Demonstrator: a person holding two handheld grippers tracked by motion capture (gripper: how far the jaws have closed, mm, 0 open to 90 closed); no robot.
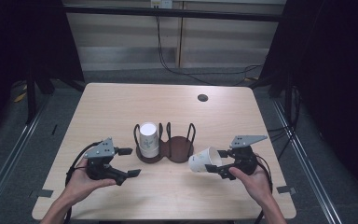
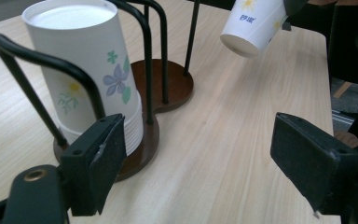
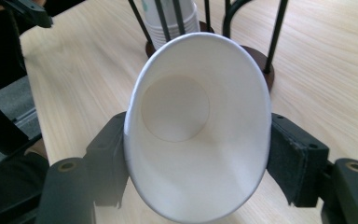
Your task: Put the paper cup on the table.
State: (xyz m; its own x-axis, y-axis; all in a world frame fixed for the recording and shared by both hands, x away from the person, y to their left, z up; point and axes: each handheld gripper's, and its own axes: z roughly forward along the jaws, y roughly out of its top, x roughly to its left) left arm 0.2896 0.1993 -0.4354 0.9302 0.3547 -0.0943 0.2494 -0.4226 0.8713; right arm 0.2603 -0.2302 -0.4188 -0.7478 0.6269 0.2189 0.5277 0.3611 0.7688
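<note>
A dark brown two-place cup holder [image 1: 179, 150] with black wire loops stands at the table's middle. Its left place holds an upside-down stack of flowered paper cups [image 1: 148, 139], [image 2: 86, 65], [image 3: 170, 18]. Its right place [image 2: 168, 86] is bare. My right gripper [image 1: 216, 161], [image 3: 198, 158] is shut on a single paper cup [image 1: 204, 161], [image 3: 198, 135] lying sideways. The cup's base points toward the holder and its mouth faces the right gripper's camera. That cup [image 2: 254, 23] hovers just right of the holder. My left gripper [image 1: 129, 162], [image 2: 205, 163] stands open left of the stack with nothing between its fingers.
A small black round grommet [image 1: 203, 97] sits in the tabletop [image 1: 121, 107] at the back right. Black cables [image 1: 177, 70] lie on the floor behind the table. Bare wood runs along the front edge and the far half.
</note>
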